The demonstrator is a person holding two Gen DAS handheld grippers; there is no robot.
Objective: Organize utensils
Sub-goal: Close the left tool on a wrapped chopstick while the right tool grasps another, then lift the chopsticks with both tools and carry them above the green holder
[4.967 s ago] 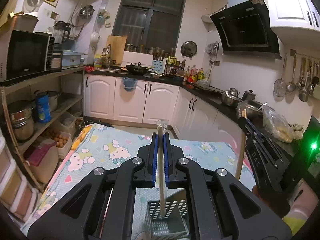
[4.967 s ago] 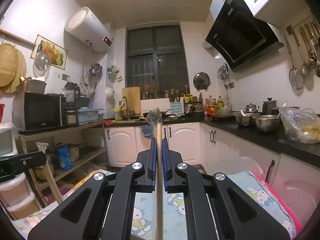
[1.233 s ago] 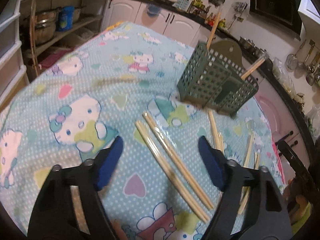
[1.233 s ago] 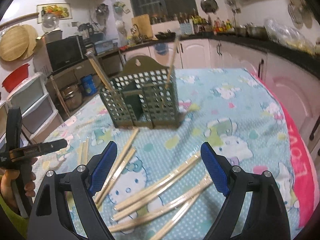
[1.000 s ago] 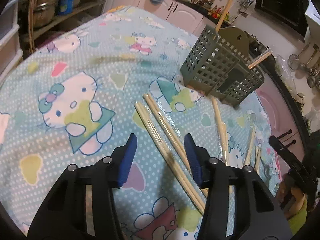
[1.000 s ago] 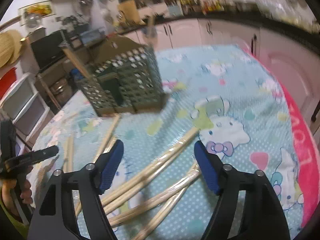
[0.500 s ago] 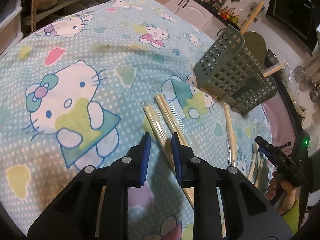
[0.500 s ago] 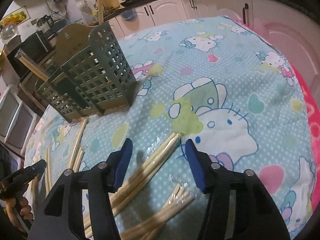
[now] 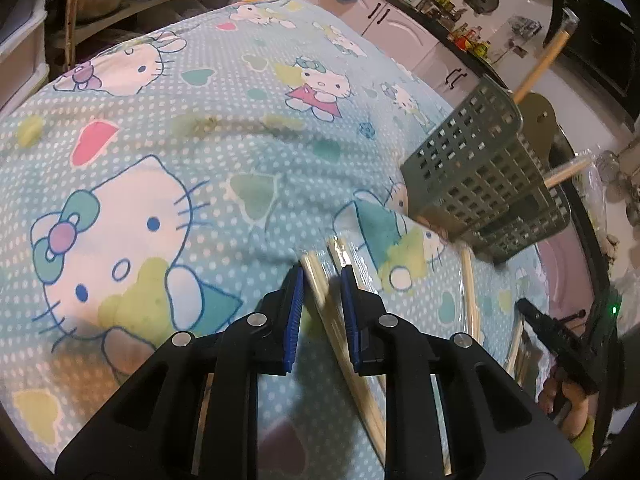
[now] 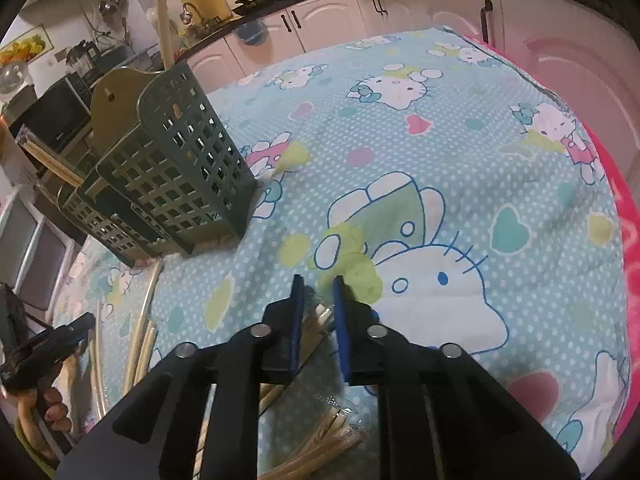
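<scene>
My left gripper [image 9: 322,276] is down on the blue cartoon-print tablecloth [image 9: 160,128], shut on a wrapped pair of chopsticks [image 9: 340,344] that runs slantwise between its blue pads. My right gripper [image 10: 318,284] has its jaws closing on the end of another wrapped pair of chopsticks [image 10: 316,320], and the pads look pressed against it. The green perforated utensil holder [image 9: 472,184] [image 10: 180,184] stands beyond both grippers with chopsticks [image 9: 540,68] [image 10: 163,24] sticking out of it.
More loose chopsticks lie on the cloth [image 9: 468,292] [image 10: 142,328], and a wrapped bundle [image 10: 320,440] sits under my right gripper. A hand [image 10: 52,408] shows at the lower left. The table's pink edge [image 10: 624,240] is to the right, with white cabinets [image 10: 328,20] behind.
Both grippers came down to the cloth and narrowed from wide open. The left now pinches one chopstick pair, and the right has closed around the end of another.
</scene>
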